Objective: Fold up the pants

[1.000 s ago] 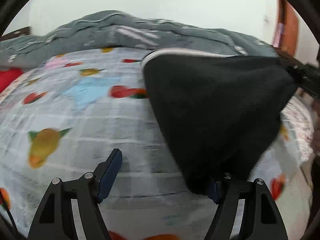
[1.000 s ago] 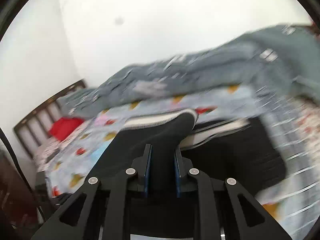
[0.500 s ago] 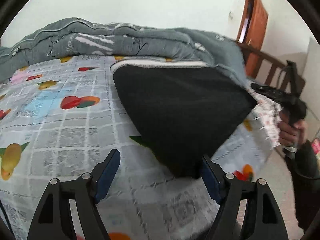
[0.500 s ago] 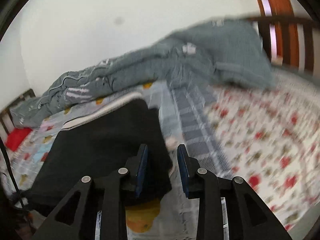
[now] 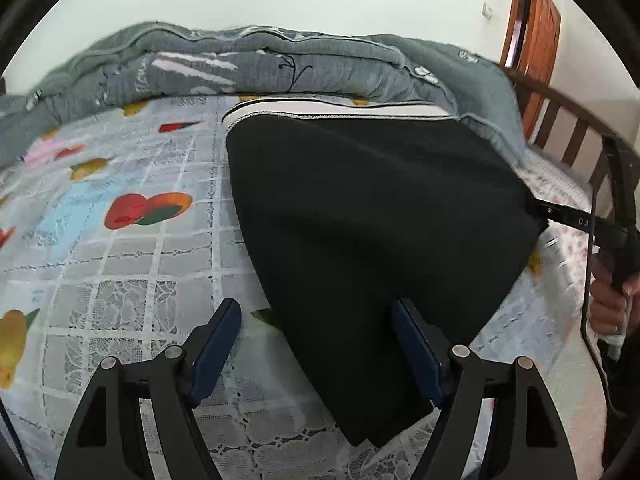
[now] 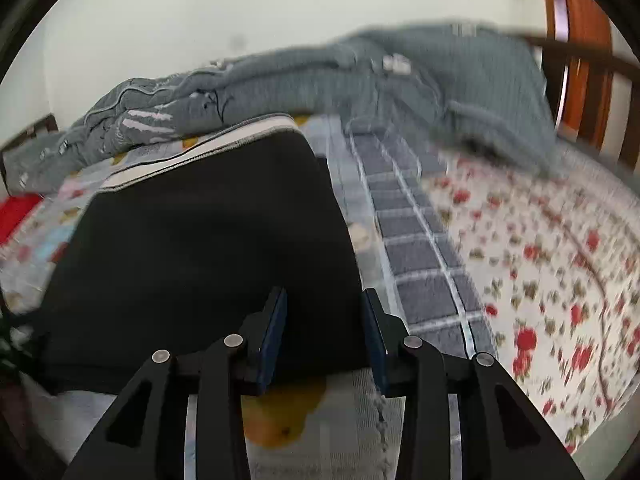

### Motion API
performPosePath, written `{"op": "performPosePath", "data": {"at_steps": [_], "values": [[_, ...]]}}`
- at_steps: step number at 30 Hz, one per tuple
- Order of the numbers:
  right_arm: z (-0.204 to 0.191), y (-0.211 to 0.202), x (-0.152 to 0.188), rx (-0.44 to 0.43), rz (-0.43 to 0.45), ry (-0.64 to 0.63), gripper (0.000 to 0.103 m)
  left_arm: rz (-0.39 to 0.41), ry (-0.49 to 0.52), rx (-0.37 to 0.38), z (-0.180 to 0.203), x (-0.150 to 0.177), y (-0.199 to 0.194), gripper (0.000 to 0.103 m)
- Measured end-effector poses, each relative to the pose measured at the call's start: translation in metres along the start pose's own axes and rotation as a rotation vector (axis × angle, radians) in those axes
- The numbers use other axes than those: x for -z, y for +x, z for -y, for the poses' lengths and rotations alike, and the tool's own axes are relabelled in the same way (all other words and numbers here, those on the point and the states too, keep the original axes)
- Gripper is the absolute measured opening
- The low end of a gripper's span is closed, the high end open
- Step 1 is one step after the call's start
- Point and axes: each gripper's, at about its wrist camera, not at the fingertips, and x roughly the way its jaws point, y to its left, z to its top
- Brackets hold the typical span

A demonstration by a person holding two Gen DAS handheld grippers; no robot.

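White walls backed a bed (image 5: 120, 264) with a fruit-print sheet and a grey quilt (image 5: 280, 64) heaped at its far side. Black pants (image 5: 360, 208) lay folded flat on the sheet, their white waistband against the quilt. Left tool (image 5: 316, 344) stood wide, straddling the near corner of the pants. Right tool (image 6: 324, 340) was partly spread over the pants' other corner, gripping nothing.

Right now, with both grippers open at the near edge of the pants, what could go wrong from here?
1. The black pants overhang the bed's near edge by the left gripper; the free corner could slide off.
2. The right gripper straddles the hem with jaws open; closing could also catch the fruit-print sheet.
3. The right view is blurred, so aim is uncertain.
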Motion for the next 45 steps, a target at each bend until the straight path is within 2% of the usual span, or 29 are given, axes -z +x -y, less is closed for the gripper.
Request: {"op": "performPosePath", "data": {"at_steps": [2, 3, 4, 5, 6, 8, 9, 11, 12, 13, 15, 16, 17, 18, 20, 23, 25, 31, 32, 35, 36, 37, 39, 40, 41, 43, 45], "values": [[0.008, -0.013, -0.014, -0.024, 0.048, 0.025, 0.036, 0.005, -0.08, 0.086, -0.016, -0.013, -0.003, 0.077], [0.011, -0.017, -0.022, -0.023, 0.082, 0.035, 0.039, 0.009, -0.103, 0.095, -0.02, -0.017, -0.003, 0.076], [0.014, -0.017, -0.033, -0.022, 0.101, 0.047, 0.047, 0.009, -0.126, 0.095, -0.026, -0.024, 0.001, 0.076], [0.016, -0.014, -0.042, -0.033, 0.101, 0.059, 0.053, -0.002, -0.146, 0.094, -0.032, -0.032, 0.007, 0.076], [0.018, -0.006, -0.05, -0.06, 0.091, 0.075, 0.054, -0.013, -0.159, 0.1, -0.034, -0.037, 0.013, 0.076], [0.02, 0.023, -0.066, -0.154, -0.001, 0.091, 0.058, -0.062, -0.201, 0.116, -0.043, -0.046, 0.034, 0.076], [0.019, 0.045, -0.072, -0.183, -0.075, 0.1, 0.058, -0.071, -0.226, 0.137, -0.047, -0.049, 0.042, 0.076], [0.015, 0.074, -0.072, -0.18, -0.149, 0.093, 0.06, -0.069, -0.268, 0.184, -0.054, -0.056, 0.052, 0.076], [0.015, 0.084, -0.069, -0.217, -0.161, 0.11, 0.062, -0.087, -0.296, 0.213, -0.059, -0.061, 0.059, 0.073], [0.016, 0.09, -0.067, -0.255, -0.184, 0.139, 0.064, -0.094, -0.31, 0.232, -0.062, -0.064, 0.063, 0.068], [0.016, 0.094, -0.067, -0.276, -0.209, 0.179, 0.065, -0.126, -0.359, 0.259, -0.073, -0.07, 0.074, 0.04], [0.012, 0.091, -0.068, -0.265, -0.191, 0.165, 0.059, -0.143, -0.385, 0.281, -0.079, -0.073, 0.079, 0.034], [0.005, 0.085, -0.07, -0.251, -0.173, 0.144, 0.052, -0.145, -0.395, 0.299, -0.084, -0.076, 0.08, 0.022], [-0.003, 0.079, -0.073, -0.227, -0.156, 0.121, 0.05, -0.123, -0.395, 0.312, -0.091, -0.08, 0.074, 0.015], [-0.023, 0.066, -0.08, -0.239, -0.122, 0.082, 0.035, -0.088, -0.374, 0.298, -0.101, -0.087, 0.062, 0.013], [-0.049, 0.061, -0.088, -0.348, -0.115, 0.076, 0.028, -0.046, -0.331, 0.223, -0.121, -0.098, 0.04, 0.012], [-0.082, 0.071, -0.089, -0.361, -0.122, 0.046, 0.028, -0.041, -0.312, 0.162, -0.144, -0.104, 0.028, 0.012], [-0.161, 0.102, -0.068, -0.537, -0.182, 0.043, 0.027, -0.008, -0.377, 0.046, -0.236, -0.104, -0.021, 0.012], [-0.172, 0.104, -0.063, -0.54, -0.19, 0.021, 0.028, -0.02, -0.39, 0.029, -0.246, -0.102, -0.023, 0.013], [-0.195, 0.1, -0.057, -0.511, -0.181, -0.053, 0.034, -0.085, -0.39, -0.057, -0.264, -0.093, -0.016, 0.027], [-0.194, 0.095, -0.059, -0.484, -0.17, -0.057, 0.035, -0.091, -0.374, -0.099, -0.266, -0.089, -0.016, 0.032], [-0.191, 0.089, -0.062, -0.445, -0.154, -0.061, 0.035, -0.083, -0.351, -0.111, -0.265, -0.084, -0.018, 0.037], [-0.185, 0.077, -0.074, -0.39, -0.089, -0.063, 0.036, -0.05, -0.328, -0.069, -0.265, -0.075, -0.023, 0.061], [-0.184, 0.072, -0.083, -0.366, -0.044, -0.062, 0.036, -0.033, -0.335, -0.054, -0.265, -0.072, -0.025, 0.061], [-0.185, 0.072, -0.09, -0.36, -0.036, -0.066, 0.038, -0.025, -0.341, -0.054, -0.265, -0.07, -0.027, 0.061], [-0.192, 0.083, -0.107, -0.351, -0.049, -0.074, 0.044, -0.014, -0.348, -0.063, -0.264, -0.071, -0.03, 0.061], [-0.206, 0.105, -0.118, -0.323, -0.087, -0.082, 0.044, -0.003, -0.358, -0.065, -0.265, -0.073, -0.033, 0.061]]}}
